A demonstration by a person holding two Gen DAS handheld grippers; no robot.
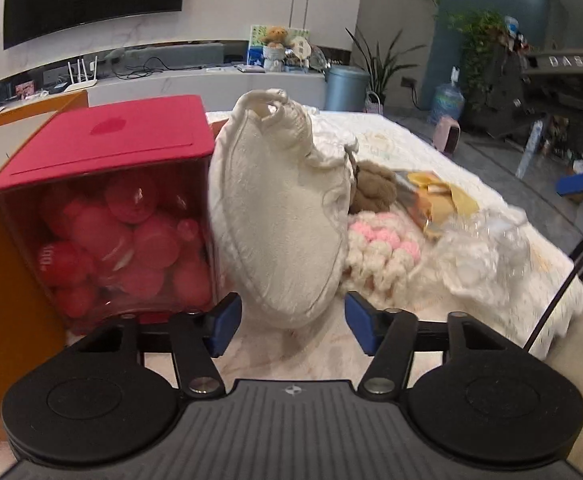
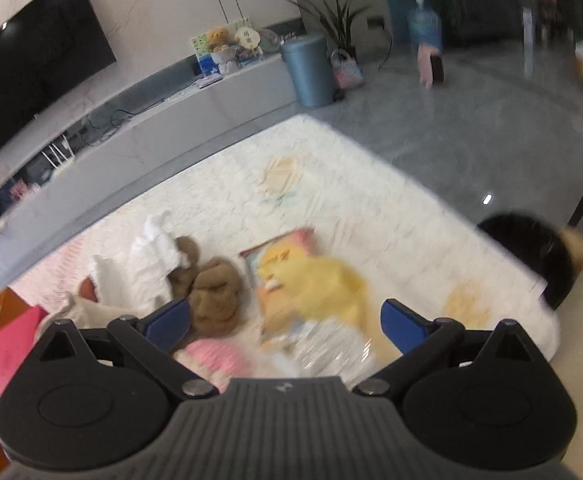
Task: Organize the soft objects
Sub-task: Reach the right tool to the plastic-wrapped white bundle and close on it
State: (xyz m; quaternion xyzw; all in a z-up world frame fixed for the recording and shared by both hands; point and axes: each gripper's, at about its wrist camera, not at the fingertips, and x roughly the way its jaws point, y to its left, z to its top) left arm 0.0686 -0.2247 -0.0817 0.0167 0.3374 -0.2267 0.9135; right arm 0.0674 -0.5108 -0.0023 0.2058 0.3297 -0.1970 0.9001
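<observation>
Clearly, the white blanket [image 2: 371, 200] carries everything. On it, a cream cushion [image 1: 275, 216] leans against a red box [image 1: 107, 208]. The left gripper [image 1: 291, 322] has spread jaws around its bottom tip, not pressing. The right gripper [image 2: 287, 320] stands spread above a yellow packet [image 2: 311, 280].

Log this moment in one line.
left gripper: open, at cream pillow | right gripper: open, over yellow toy | nothing held

Both wrist views look down close over the white mat [image 2: 331, 184], sharing the brown plush [image 1: 373, 186].
</observation>
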